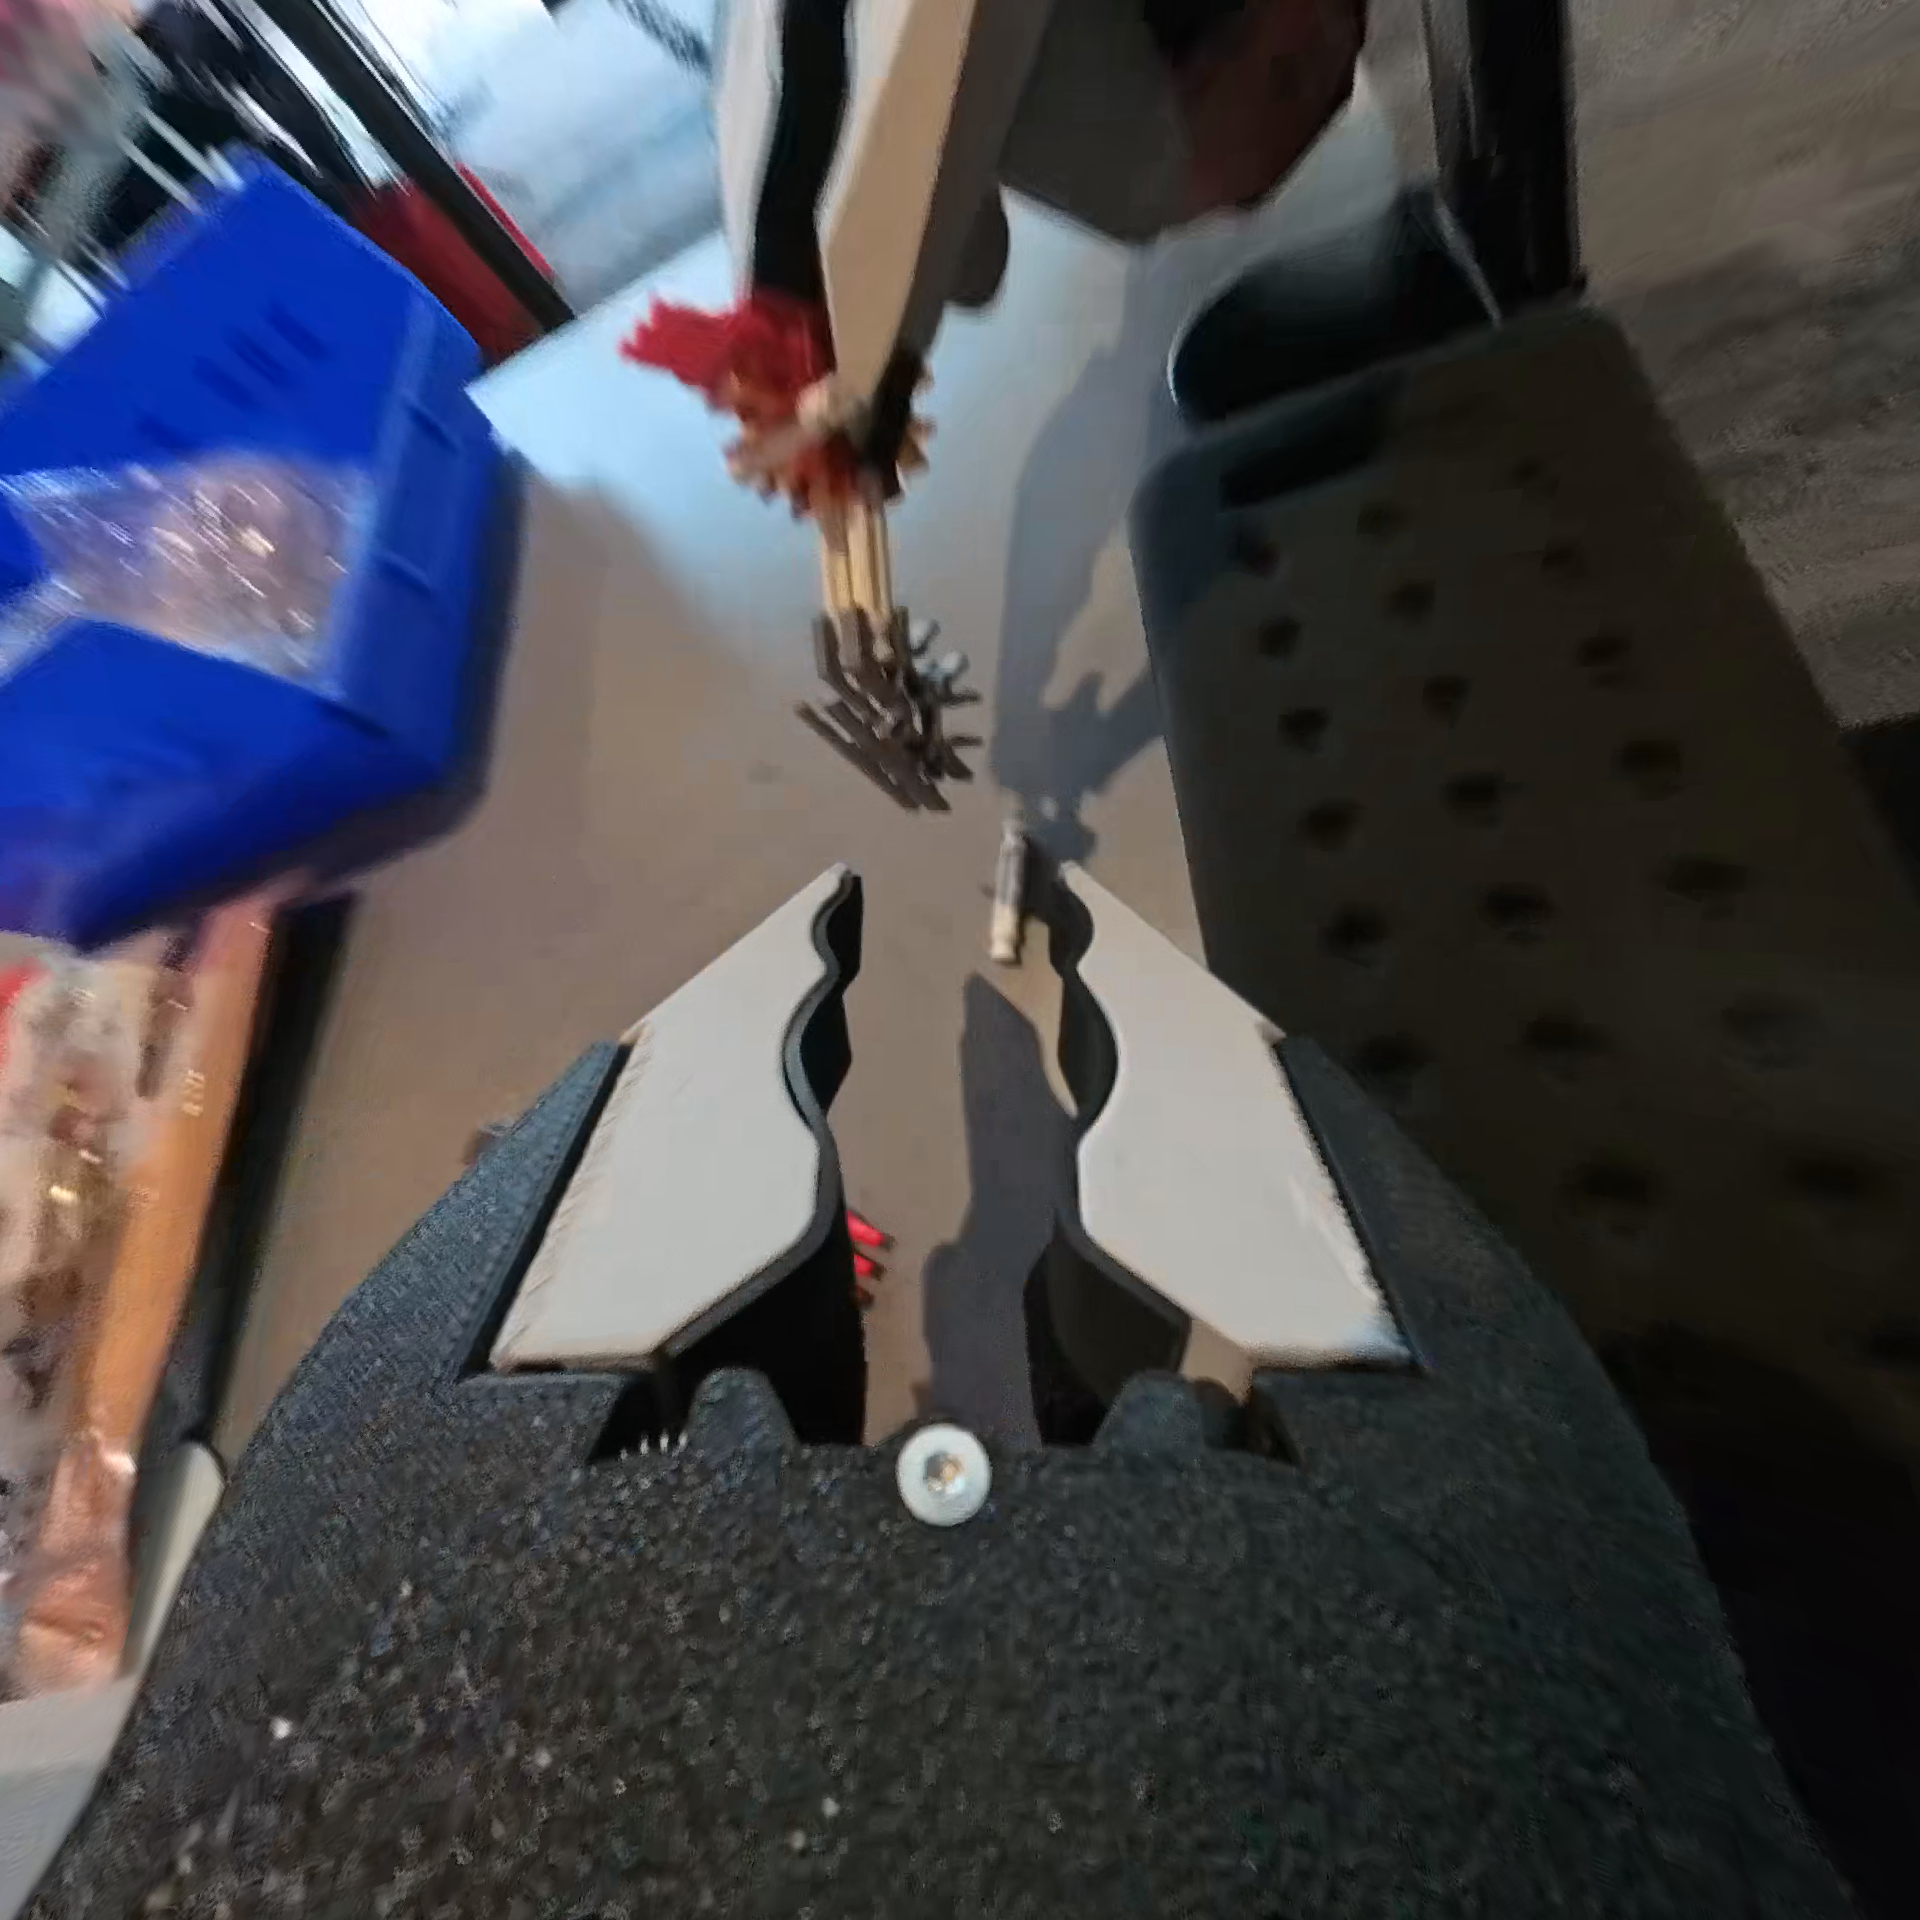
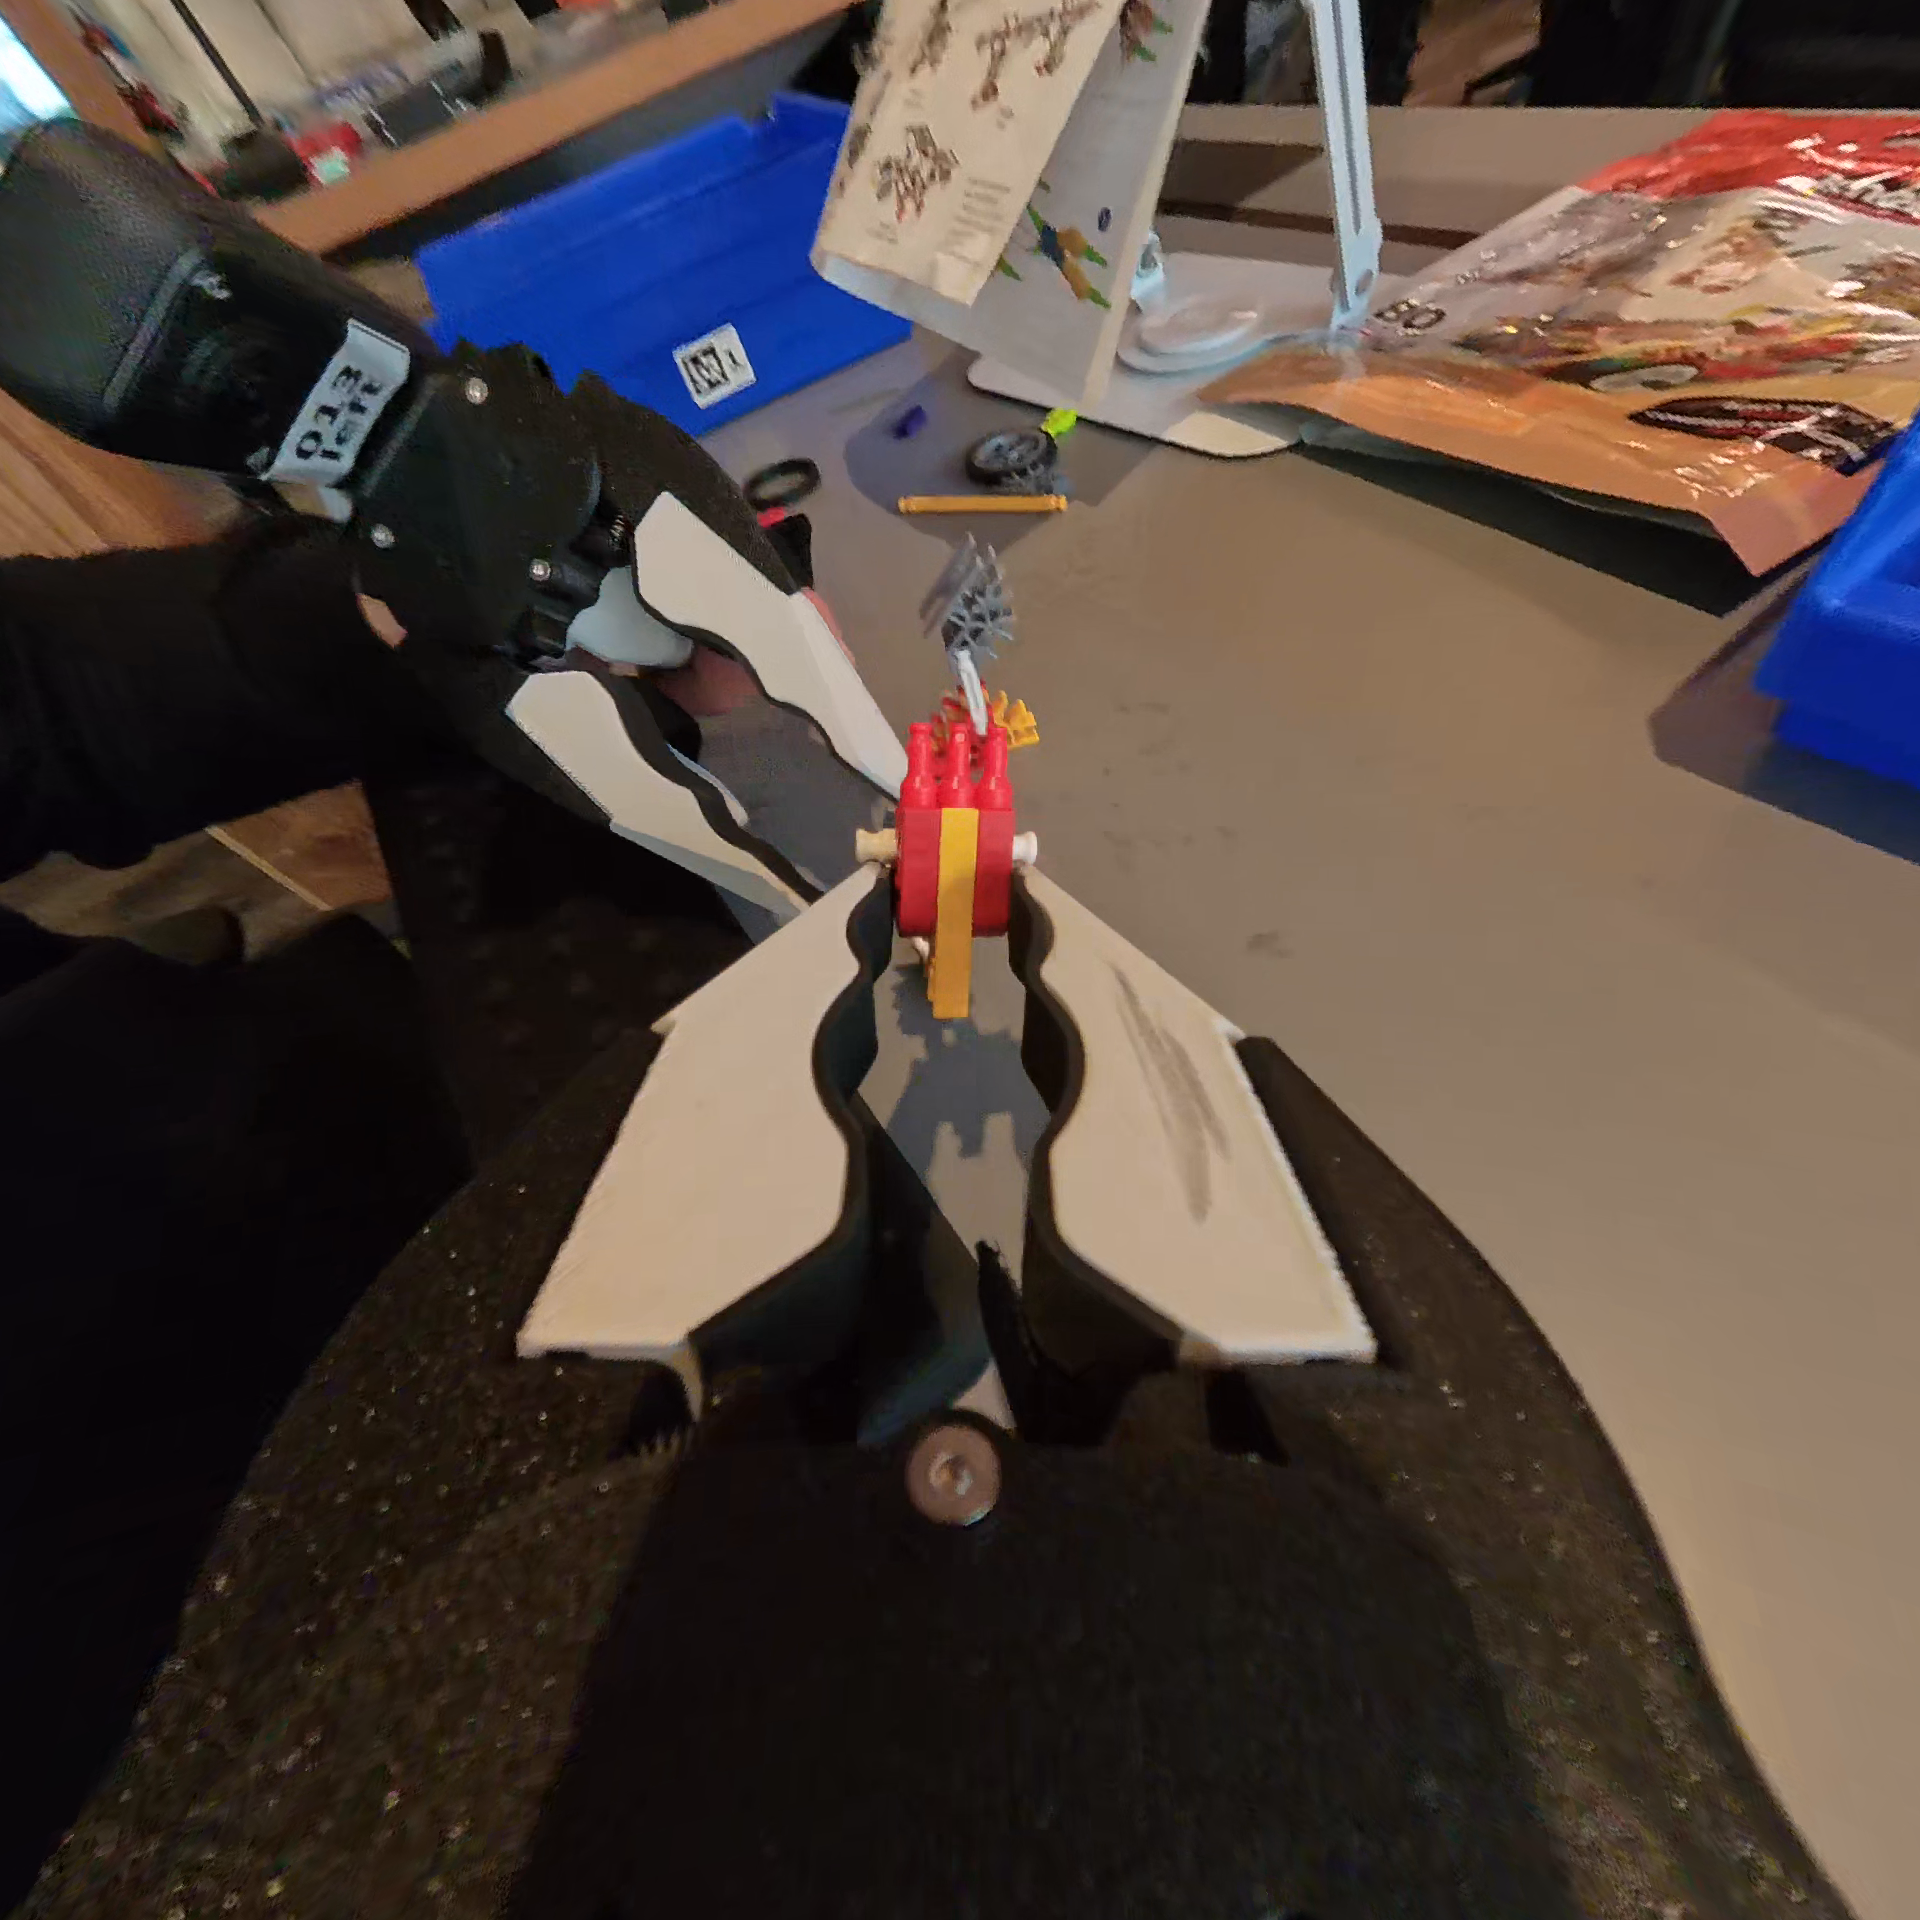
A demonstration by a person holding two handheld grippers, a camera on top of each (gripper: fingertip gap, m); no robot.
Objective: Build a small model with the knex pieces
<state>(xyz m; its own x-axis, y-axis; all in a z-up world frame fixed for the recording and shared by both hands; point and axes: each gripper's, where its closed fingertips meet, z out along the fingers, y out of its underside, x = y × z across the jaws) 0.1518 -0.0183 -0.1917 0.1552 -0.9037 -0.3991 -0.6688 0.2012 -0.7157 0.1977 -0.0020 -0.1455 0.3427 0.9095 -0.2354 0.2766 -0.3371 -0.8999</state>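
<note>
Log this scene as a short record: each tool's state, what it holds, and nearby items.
right tool: shut on the red-and-yellow toy, above the grey table
left tool: open, empty, beside the toy
near left tool: small white peg on the table
farther back: blue bin, booklet on stand, parts bag, yellow rod

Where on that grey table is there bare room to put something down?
Bare table lies right of the red toy, below the bag. It is crowded behind the toy, round the yellow rod, wheel and stand, and left, by the left tool.
</note>
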